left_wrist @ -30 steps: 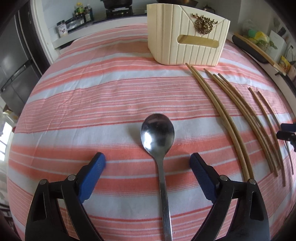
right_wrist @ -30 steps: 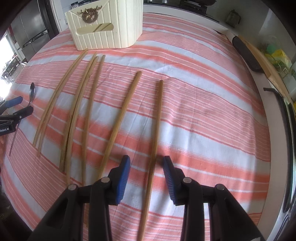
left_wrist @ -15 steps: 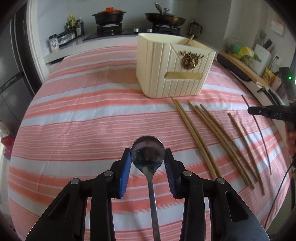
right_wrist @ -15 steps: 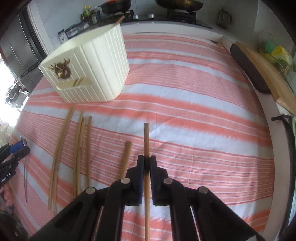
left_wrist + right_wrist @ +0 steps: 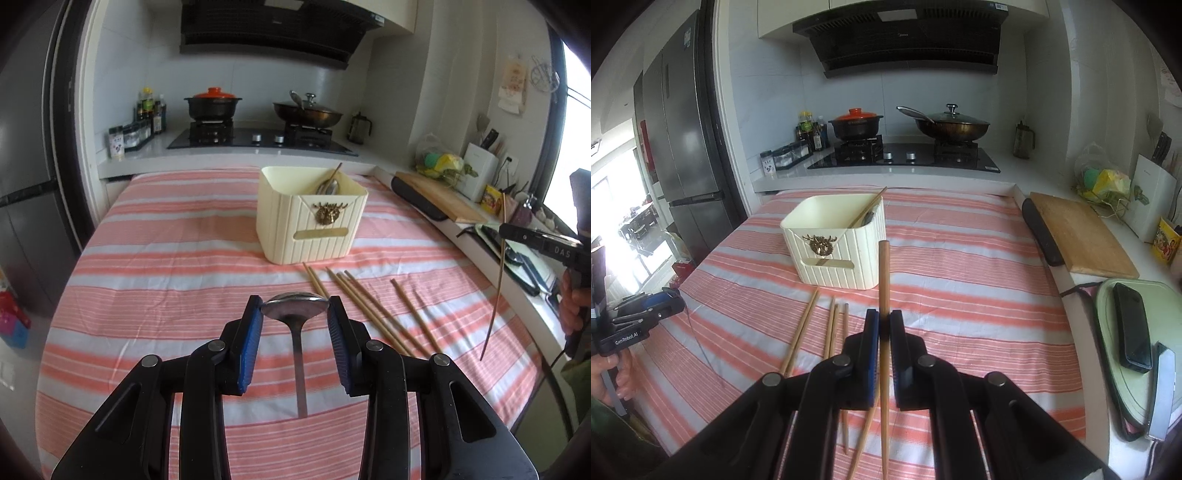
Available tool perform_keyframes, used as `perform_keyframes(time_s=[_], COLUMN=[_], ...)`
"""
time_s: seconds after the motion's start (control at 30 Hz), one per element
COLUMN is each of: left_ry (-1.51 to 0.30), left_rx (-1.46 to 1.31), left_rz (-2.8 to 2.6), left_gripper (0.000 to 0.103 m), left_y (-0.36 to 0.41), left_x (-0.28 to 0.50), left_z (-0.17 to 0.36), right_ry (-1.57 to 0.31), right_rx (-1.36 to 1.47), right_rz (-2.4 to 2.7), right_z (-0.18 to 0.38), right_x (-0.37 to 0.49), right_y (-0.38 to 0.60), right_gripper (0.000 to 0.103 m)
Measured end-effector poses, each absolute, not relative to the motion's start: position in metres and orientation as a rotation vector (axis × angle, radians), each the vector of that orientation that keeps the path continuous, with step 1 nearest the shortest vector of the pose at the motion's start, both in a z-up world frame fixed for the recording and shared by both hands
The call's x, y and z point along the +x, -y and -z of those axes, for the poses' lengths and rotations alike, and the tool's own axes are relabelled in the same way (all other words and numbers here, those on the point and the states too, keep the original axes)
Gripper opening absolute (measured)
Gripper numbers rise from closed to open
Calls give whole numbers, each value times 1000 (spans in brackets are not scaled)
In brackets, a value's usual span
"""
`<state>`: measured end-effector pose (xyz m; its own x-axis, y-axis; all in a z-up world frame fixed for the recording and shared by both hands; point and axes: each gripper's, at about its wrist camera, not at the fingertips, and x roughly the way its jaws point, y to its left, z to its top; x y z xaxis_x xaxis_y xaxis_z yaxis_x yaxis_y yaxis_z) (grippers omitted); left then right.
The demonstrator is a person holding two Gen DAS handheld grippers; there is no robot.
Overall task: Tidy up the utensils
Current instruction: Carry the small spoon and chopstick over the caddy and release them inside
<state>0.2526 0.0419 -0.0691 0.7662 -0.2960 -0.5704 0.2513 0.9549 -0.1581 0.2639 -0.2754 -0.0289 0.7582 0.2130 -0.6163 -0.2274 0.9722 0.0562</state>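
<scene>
We see a tabletop (image 5: 177,258) covered in a cloth of coral, white and pale blue stripes, with a kitchen stove behind it. The left gripper (image 5: 294,319) holds a metal spoon (image 5: 295,309) lifted clear of the cloth: its blue fingers (image 5: 251,343) press on either side of the bowl, and the handle hangs down toward the camera. The right gripper (image 5: 885,325) has its fingers (image 5: 872,343) closed tight on a single wooden chopstick (image 5: 884,280), which points forward and up, its tip reaching in front of the cream ribbed holder (image 5: 842,254). From the left wrist view that same chopstick shows at the far right as a thin slanted stick, raised above the cloth in the other gripper. The holder stands near the middle of the tabletop, with a brass ornament on its front; inside it we can make out one chopstick leaning on the rim and what may be spoons, though the view into it is too shallow to be certain. Five loose chopsticks (image 5: 373,314) lie on the cloth just in front of the holder, between it and the grippers, roughly side by side. Along the right edge of the tabletop rest a wooden cutting board (image 5: 1078,236) and, nearer us, a dark phone (image 5: 1132,326) on a pale green board.
</scene>
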Motion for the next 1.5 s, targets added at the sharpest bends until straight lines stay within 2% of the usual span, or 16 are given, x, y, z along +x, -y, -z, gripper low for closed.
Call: perform_keyframes(time_s=[0.23,0.5,0.7,0.9,1.17,1.3,1.5], left_ry=[-590,-591,-574,-527,-414,-454,-645], left_rx=[-96,-70,-64,-85,-80,-81,-115], left_rz=[335,381,411,460,410,390,396], left_gripper=[36,36,36,36,36,36,36], left_y=[-44,-47,-52,-60,-51,-35,-20], left_x=[240,241,257,301,404,461,523], left_z=[45,22,0,-55,-121,-104,-31], right_ry=[-579,-682,-644,-565,-318,-257,-500], right_rx=[-33,-8,-5,8,49,13,52], right_rz=[-242,-283,-314,-348,-385,-375,-390], right_z=[4,11,-1,-39,-112,-101,-16], right_x=[239,250,268,318,410,459,530], right_y=[271,263,257,240,204,181,170], right_gripper=[6,6,6,6,6,6,6])
